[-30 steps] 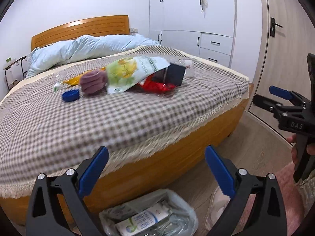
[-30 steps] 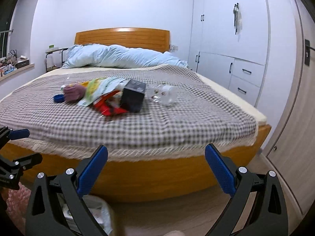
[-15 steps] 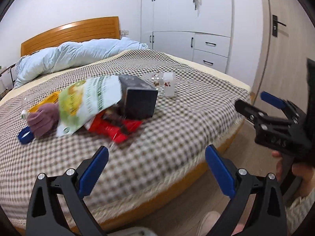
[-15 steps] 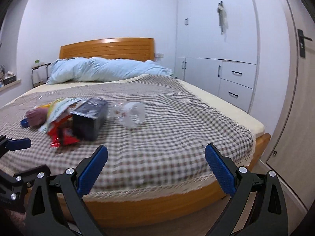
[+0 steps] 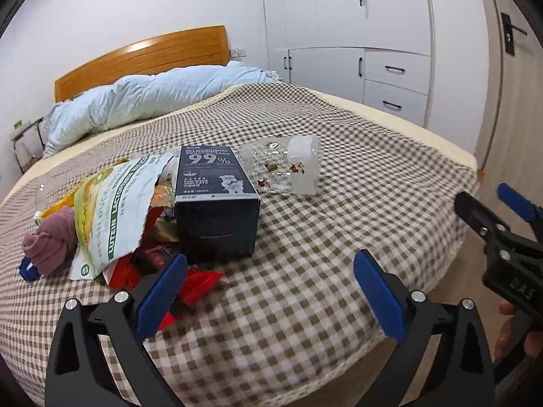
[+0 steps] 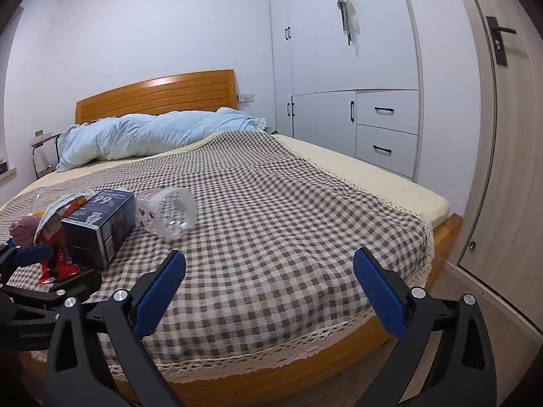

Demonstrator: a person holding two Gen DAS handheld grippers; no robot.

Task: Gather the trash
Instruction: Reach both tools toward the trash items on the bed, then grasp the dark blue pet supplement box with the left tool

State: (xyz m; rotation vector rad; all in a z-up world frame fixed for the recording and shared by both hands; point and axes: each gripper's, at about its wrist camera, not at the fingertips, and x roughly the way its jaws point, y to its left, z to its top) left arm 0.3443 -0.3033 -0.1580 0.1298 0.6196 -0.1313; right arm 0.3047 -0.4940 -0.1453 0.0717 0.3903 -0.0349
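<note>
Left tongs (image 5: 269,281) spread, empty, hovering over red wrapper (image 5: 190,279) at lower left of frame. Right tongs (image 6: 269,281) spread, empty. Dark carton (image 5: 217,200) lying centre-left on bed (image 5: 339,237): likely light, stiff; gripping across narrow sides looking best.

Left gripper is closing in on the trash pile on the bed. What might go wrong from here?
The open left gripper hangs over the red wrapper, which lies partly under the dark box and the green-and-white bag; pulling it may drag both. The clear plastic bottle lies on its side and might roll if nudged.
</note>
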